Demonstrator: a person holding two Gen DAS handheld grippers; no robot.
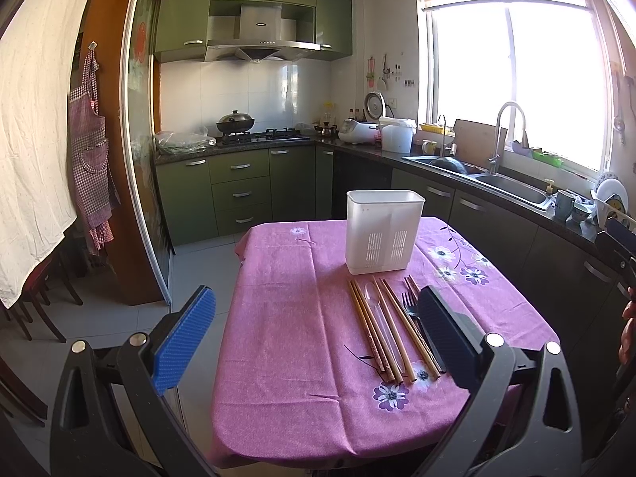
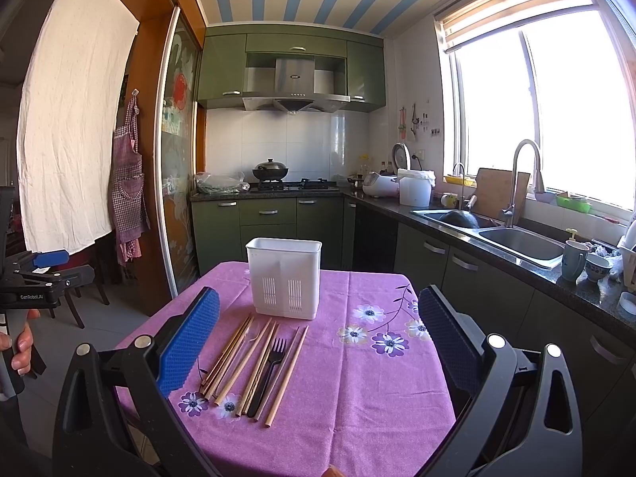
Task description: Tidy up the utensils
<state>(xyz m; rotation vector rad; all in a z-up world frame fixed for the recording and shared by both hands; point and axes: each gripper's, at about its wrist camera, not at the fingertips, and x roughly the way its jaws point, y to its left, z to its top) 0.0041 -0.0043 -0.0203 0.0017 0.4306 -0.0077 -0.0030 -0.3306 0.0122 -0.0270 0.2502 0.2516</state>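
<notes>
A white slotted utensil holder (image 1: pixel 383 234) (image 2: pixel 284 276) stands upright at the far side of the pink flowered tablecloth (image 1: pixel 286 318) (image 2: pixel 357 377). In front of it lie several wooden chopsticks (image 1: pixel 387 334) (image 2: pixel 238 357), a clear plastic spoon (image 1: pixel 375 306) and a black plastic fork (image 1: pixel 409 306) (image 2: pixel 270 369). My left gripper (image 1: pixel 314 338) is open and empty, held above the near edge of the table, left of the utensils. My right gripper (image 2: pixel 318 342) is open and empty, held above the table with the utensils between its fingers in view.
Green kitchen cabinets (image 1: pixel 238 190) with a stove and wok (image 1: pixel 235 121) are behind the table. A counter with a sink (image 2: pixel 516 240), faucet, mugs and bowls runs along the right. A dark chair (image 2: pixel 83 290) and hanging apron (image 1: pixel 89 159) are at the left.
</notes>
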